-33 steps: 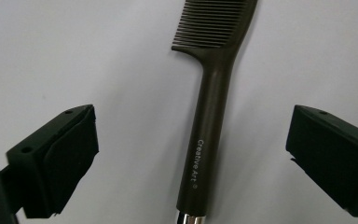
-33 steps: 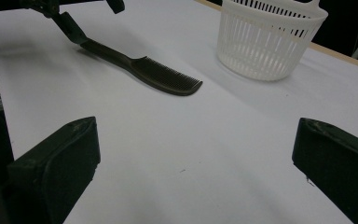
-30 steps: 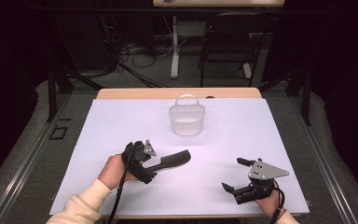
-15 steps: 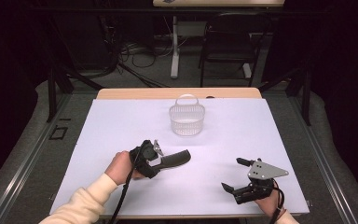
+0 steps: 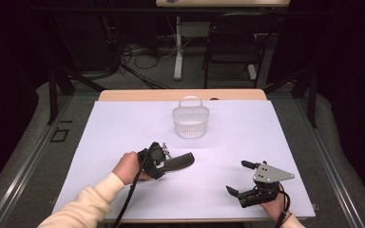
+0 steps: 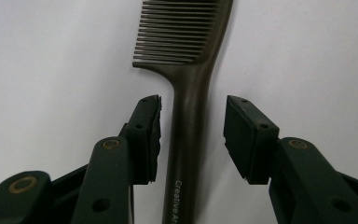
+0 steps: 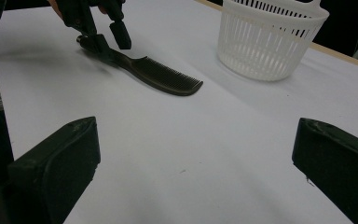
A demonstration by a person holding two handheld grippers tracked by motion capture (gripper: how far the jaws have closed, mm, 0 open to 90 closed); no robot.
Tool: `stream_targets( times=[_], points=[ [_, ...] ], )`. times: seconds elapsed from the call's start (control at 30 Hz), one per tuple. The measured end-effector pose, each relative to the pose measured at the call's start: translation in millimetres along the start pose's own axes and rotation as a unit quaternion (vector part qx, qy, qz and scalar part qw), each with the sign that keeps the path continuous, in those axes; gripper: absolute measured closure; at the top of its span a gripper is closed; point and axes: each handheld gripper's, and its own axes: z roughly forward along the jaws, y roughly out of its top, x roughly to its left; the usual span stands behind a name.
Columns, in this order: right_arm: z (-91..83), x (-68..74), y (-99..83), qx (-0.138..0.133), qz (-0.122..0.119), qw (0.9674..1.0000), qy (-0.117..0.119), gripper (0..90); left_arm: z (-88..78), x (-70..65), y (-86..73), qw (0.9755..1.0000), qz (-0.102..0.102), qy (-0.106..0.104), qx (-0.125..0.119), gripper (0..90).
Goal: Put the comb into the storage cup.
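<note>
Comb (image 6: 192,93), judged light, stiff and slick, lies flat on the table (image 5: 266,142), its handle straddled but not yet pinched by the closing left gripper (image 6: 192,135); the right gripper (image 7: 193,154) is held agape.

Bright overhead light falls on the white bench (image 5: 123,128) while the room behind stays dark; soft shadows lie beneath the comb (image 7: 158,74); the near jaws in the right gripper view blur.

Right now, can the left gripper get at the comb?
Probably yes: the left gripper straddles the comb handle, its jaws just closing, gaps on both sides, nothing between.
</note>
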Motion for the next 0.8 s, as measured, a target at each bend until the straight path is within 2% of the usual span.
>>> stream_targets(
  times=[0.27, 0.57, 0.8],
  points=[
    [-0.3, -0.4, 0.0, 0.000, -0.001, 1.0000, 0.000, 0.4, 7.3, 5.2, 3.8, 0.9997, -0.004, -0.022, 0.014, 63.2],
    [-0.1, -0.3, -0.1, 0.000, 0.000, 1.0000, 0.001, 0.4, 12.5, 8.8, 6.2, 0.9991, -0.006, -0.029, 0.030, 68.3],
    [0.3, -0.7, -0.4, 0.002, 0.000, 1.0000, 0.000, 0.4, 13.0, 9.6, 6.1, 0.9990, -0.006, -0.033, 0.029, 71.3]
  ],
)
